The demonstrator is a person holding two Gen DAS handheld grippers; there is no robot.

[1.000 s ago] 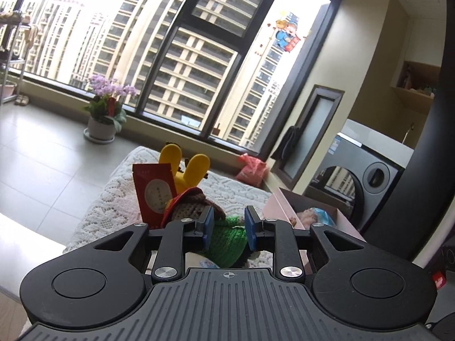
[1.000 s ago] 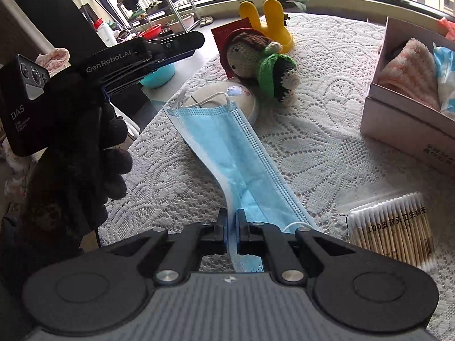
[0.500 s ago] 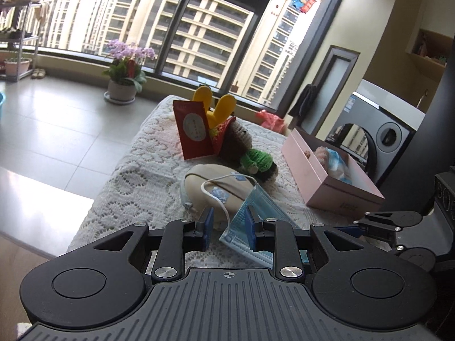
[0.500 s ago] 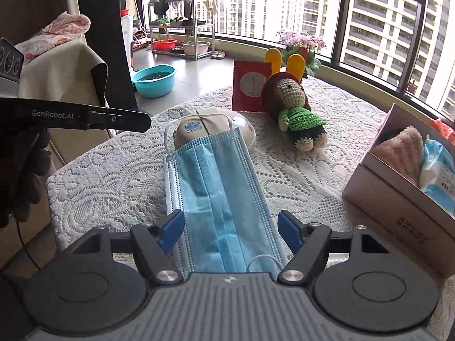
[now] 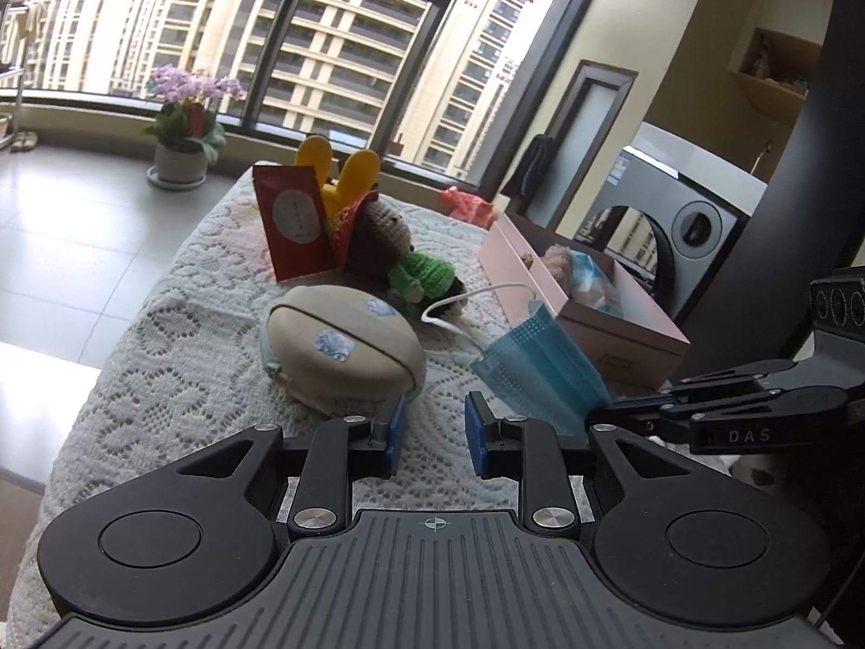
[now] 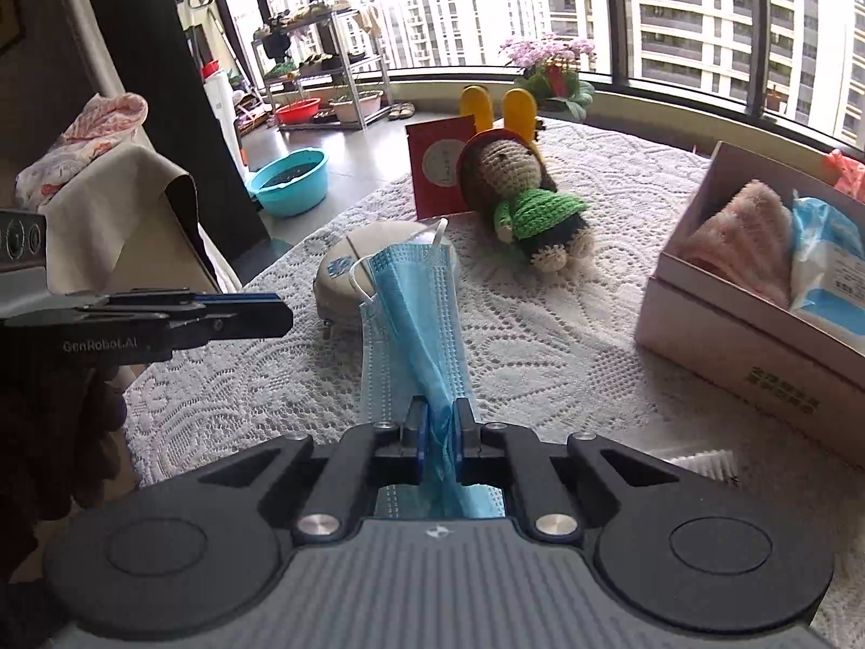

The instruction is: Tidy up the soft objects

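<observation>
The right gripper (image 6: 438,435) has just been closing, and its jaws now pinch the near end of the blue face mask (image 6: 419,319). The mask is bunched up between them. The rest of it hangs toward twelve o'clock, and its far end lies against the beige pouch (image 6: 346,265) on the lace tabletop (image 6: 540,357).

The left gripper (image 5: 431,435) hovers just beside the pouch. Its jaws stand a little apart with nothing between them.

The mask looks very light, thin and floppy. It will fold and swing when it is lifted, so it should be moved slowly. Its white ear loop (image 5: 465,305) sticks out and could catch on the pouch or on the crochet doll (image 6: 521,200) at one o'clock. The squeezed middle of the short edge is a good place to hold, because the cloth is thick there. The loops are a poor place to hold, because they are thin and stretchy.

The pink box (image 6: 757,357) at three o'clock already holds a fluffy pink cloth (image 6: 740,238) and a pack of wipes (image 6: 827,265). The mask probably goes in there too.
</observation>
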